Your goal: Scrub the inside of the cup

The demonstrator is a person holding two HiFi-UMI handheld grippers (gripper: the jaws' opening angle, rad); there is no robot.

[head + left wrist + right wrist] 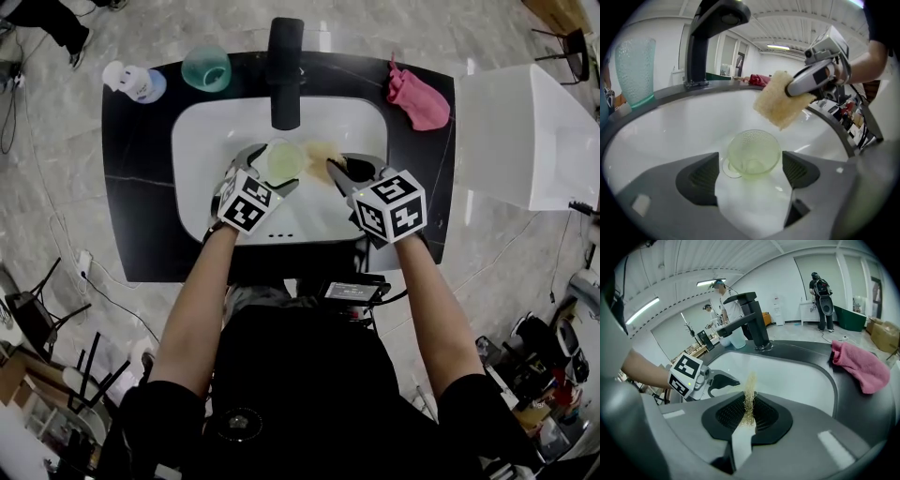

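Left hand-held gripper [750, 161], jaws wide apart, around green cup [753, 149]

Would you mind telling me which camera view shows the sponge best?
The left gripper view: the sponge shows its broad face, held by the right gripper. The right gripper view sees it only edge-on between its jaws; the head view shows a small pale patch.

This looks like a large open lab or test hall, not a home. The black surface [131, 187] with its white sink [211, 122] and black tap [285, 70] stands free on a marbled floor [56, 187]. Cables [117, 302] trail across that floor. Strip lights [643, 310] hang under a ribbed ceiling [693, 258], and people [820, 287] stand among equipment by white walls.
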